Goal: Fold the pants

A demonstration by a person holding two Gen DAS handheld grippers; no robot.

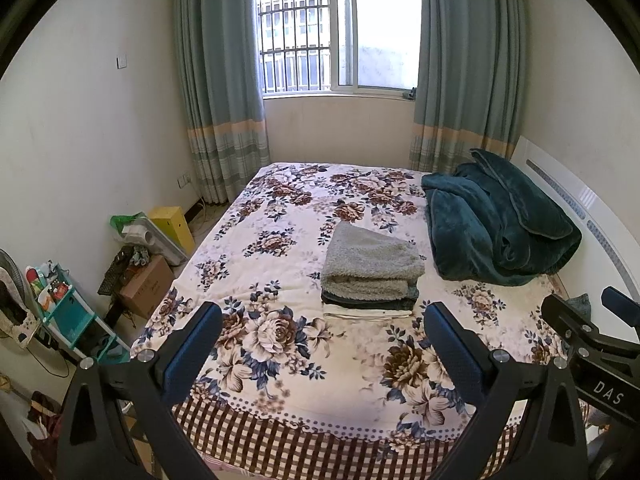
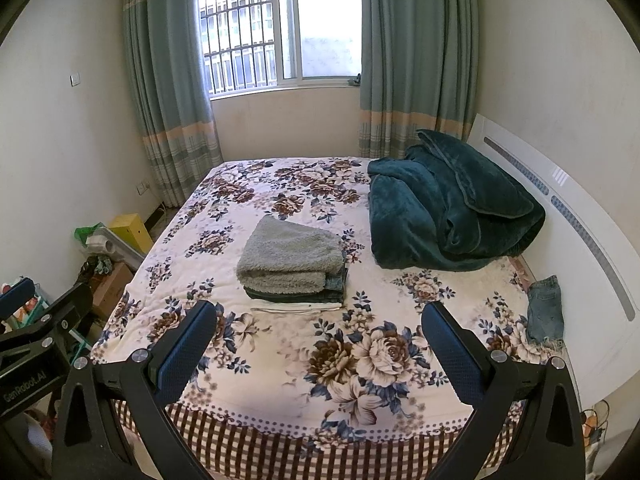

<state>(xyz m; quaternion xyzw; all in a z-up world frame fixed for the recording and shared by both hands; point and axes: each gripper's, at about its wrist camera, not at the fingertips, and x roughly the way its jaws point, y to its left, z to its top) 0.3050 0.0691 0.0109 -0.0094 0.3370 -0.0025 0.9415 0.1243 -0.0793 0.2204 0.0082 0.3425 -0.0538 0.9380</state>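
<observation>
still unfolded: small blue denim pants (image 2: 545, 309) at floral bed's (image 2: 280, 360) right edge; left gripper (image 1: 322, 344) and right gripper (image 2: 320, 344) both spread wide, empty; could snag frayed hem or topple grey fleece-topped folded stack (image 2: 294, 264).

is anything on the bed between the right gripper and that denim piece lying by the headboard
Nothing visible does. The right gripper is open over the near edge of the bed, and only bare floral bedspread lies between it and the denim piece. The folded stack and teal blanket sit farther back, off that line.
</observation>
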